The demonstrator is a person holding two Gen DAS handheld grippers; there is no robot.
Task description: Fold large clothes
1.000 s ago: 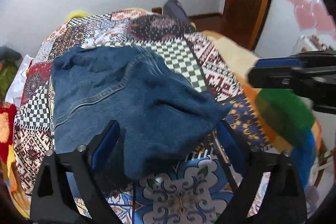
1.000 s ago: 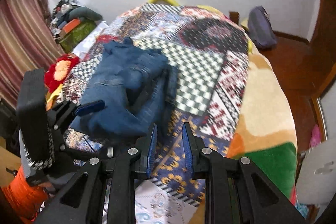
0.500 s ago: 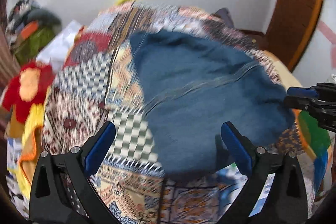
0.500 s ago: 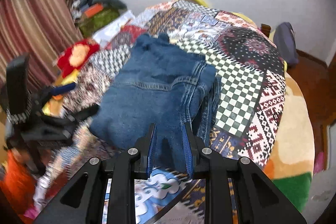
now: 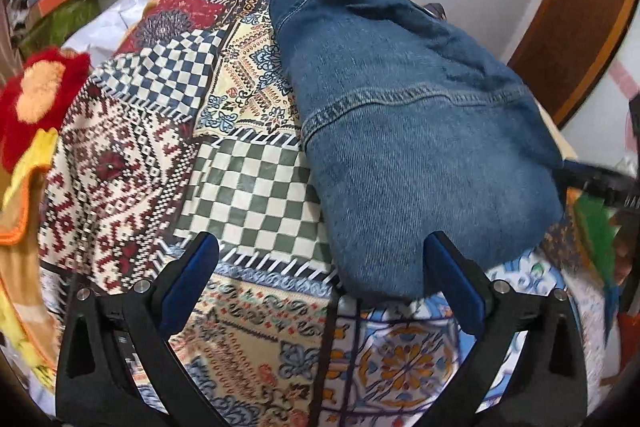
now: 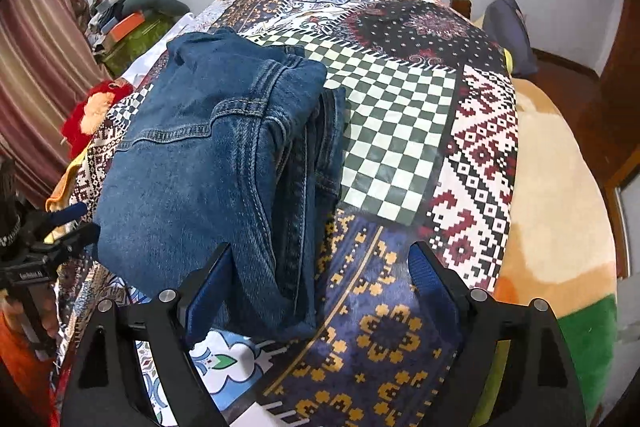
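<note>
The folded blue denim jeans [image 6: 208,163] lay at the left of the frame on the patchwork bedcover [image 6: 400,131], heavy and stiff (best taken at a thick folded edge), while the right gripper [image 6: 320,279] had just opened off them and the left gripper [image 5: 320,275] stood wide apart, empty.

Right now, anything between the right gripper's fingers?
Yes: in the right wrist view the right gripper has just been opening; the folded jeans' near edge and bare quilt lie between them, ungripped.

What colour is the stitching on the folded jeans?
Pale tan on the folded blue denim jeans, clearest in the right wrist view.
</note>
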